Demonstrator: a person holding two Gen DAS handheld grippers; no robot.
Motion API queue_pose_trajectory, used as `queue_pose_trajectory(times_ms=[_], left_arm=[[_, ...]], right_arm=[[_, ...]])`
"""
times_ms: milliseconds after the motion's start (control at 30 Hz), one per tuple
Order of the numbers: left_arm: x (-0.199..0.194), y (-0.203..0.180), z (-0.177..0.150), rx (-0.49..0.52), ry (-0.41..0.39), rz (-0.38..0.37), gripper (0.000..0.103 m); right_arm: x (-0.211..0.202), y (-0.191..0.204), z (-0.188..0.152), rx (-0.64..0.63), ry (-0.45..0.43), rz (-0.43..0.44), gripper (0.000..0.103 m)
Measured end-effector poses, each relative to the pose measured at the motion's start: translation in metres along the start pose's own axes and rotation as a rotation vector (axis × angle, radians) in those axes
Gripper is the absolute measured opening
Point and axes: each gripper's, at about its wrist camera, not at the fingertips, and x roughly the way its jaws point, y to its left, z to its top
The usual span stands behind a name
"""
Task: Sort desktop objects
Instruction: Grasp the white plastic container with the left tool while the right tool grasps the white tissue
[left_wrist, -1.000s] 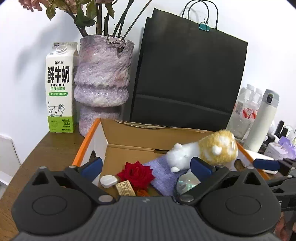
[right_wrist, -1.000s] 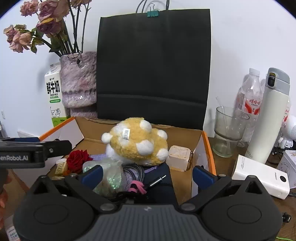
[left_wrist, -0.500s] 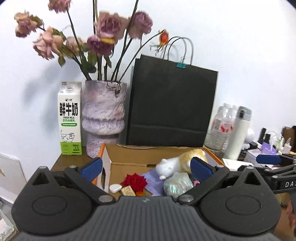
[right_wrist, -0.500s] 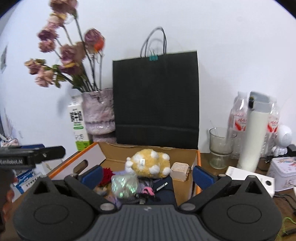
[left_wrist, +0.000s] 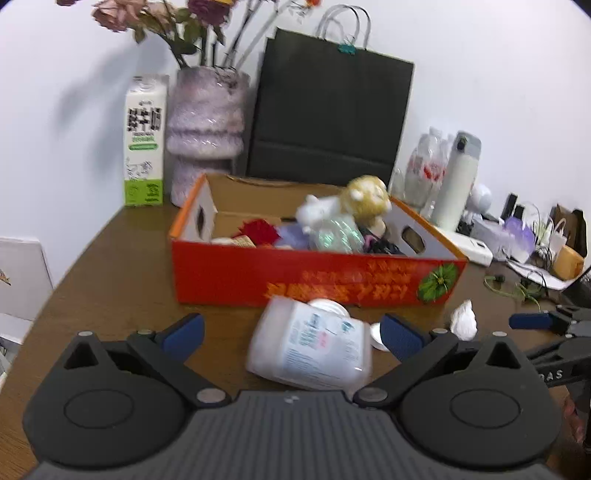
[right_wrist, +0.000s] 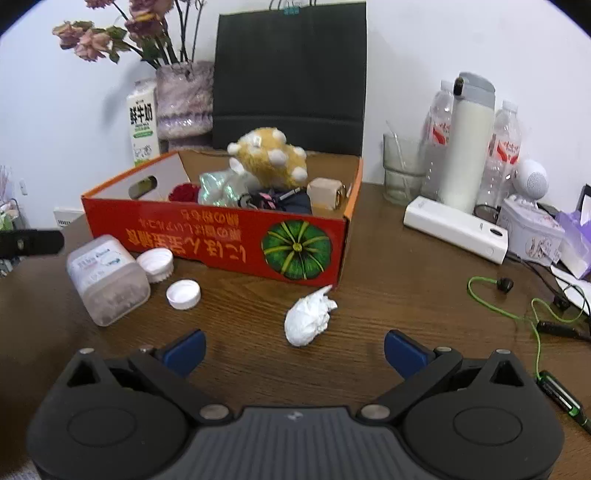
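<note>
Both claws hang with their blue-tipped fingers spread wide and nothing between them. The left claw (left_wrist: 291, 332) is low over the brown bench (left_wrist: 110, 280), aimed at a translucent plastic jar (left_wrist: 310, 349) that lies on its side just ahead of its fingers; the left view is blurred, so whether a fingertip touches the jar cannot be told. In the right view the same jar (right_wrist: 107, 280) lies open-mouthed near the red cardboard box (right_wrist: 221, 240), with its ribbed white lid (right_wrist: 157, 264) close against it and the box front, and a smaller white cap (right_wrist: 183, 294) flat on the wood just beside them. The right claw (right_wrist: 293, 350) points at a crumpled white tissue (right_wrist: 308, 317), which sits on the bench just off the box's front corner, below the printed green pumpkin. Inside the box lie a yellow plush toy (right_wrist: 267, 160) with white bumps, a red rose (right_wrist: 183, 192), a shiny iridescent bundle (right_wrist: 218, 188), a small beige wooden box (right_wrist: 325, 194) and some dark items. Behind the box stand a black paper bag (right_wrist: 290, 77), a mottled purple vase (right_wrist: 184, 99) of dried flowers and a milk carton (right_wrist: 142, 122). To the right are a glass (right_wrist: 402, 168), water bottles, a white thermos (right_wrist: 467, 144), a white power bank (right_wrist: 456, 229) and a green earphone cable (right_wrist: 491, 295).
</note>
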Motion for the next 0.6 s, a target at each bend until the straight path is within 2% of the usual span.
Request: queue_pose_trajectory(times_ms=[200, 400, 533, 600], left_arm=[[0.007, -0.018, -0.007, 0.042, 0.004, 0.003, 0.103], [0.033, -0.026, -0.017, 0.124, 0.084, 0.042, 0.103], [0.044, -0.028, -0.013, 0.142, 0.071, 0.06, 0.103], [0.05, -0.028, -0.011, 0.145, 0.077, 0.062, 0.103]], right_arm=[[0.005, -0.003, -0.001, 0.022, 0.005, -0.001, 0.103], [0.02, -0.01, 0.0, 0.068, 0.038, -0.021, 0.103], [0.03, -0.008, 0.007, 0.058, 0.03, -0.025, 0.103], [0.036, -0.006, 0.01, 0.046, 0.031, -0.033, 0.1]])
